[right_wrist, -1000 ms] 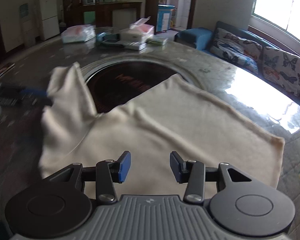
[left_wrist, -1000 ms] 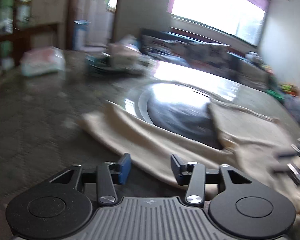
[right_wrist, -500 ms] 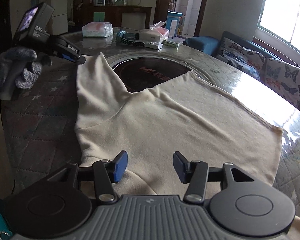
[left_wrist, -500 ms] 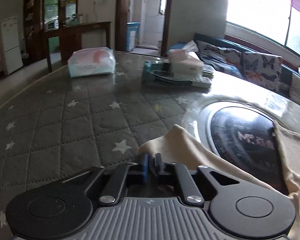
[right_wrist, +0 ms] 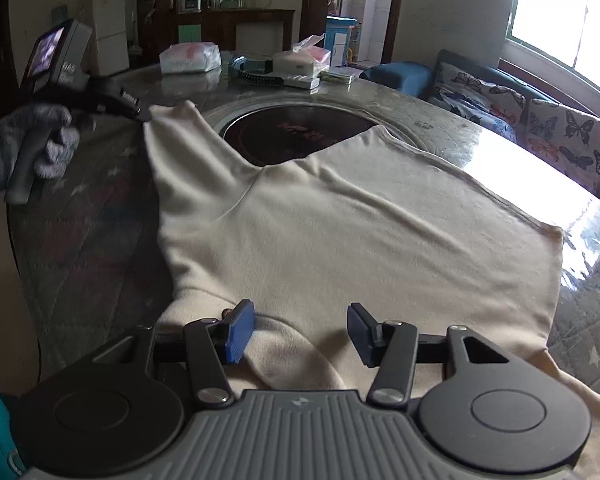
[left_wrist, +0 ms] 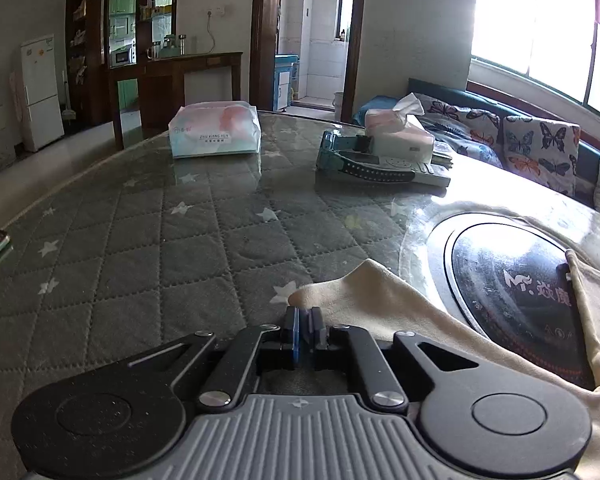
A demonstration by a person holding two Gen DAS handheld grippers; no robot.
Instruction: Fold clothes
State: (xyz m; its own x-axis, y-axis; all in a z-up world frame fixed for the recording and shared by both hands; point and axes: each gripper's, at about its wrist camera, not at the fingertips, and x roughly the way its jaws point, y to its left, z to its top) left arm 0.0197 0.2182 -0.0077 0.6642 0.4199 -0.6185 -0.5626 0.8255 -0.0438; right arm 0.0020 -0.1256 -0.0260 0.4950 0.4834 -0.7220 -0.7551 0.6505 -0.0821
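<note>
Our left claw is pinched tight on the sleeve tip; the shirt runs right of it over the table. Our right claw gapes wide, empty, above the shirt's near edge, body stretching ahead. Left is nearer to fold the sleeve inward.

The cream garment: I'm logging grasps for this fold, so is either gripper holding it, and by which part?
The left gripper is shut on the cream garment at its sleeve tip. The right gripper is open above it, holding nothing.
</note>
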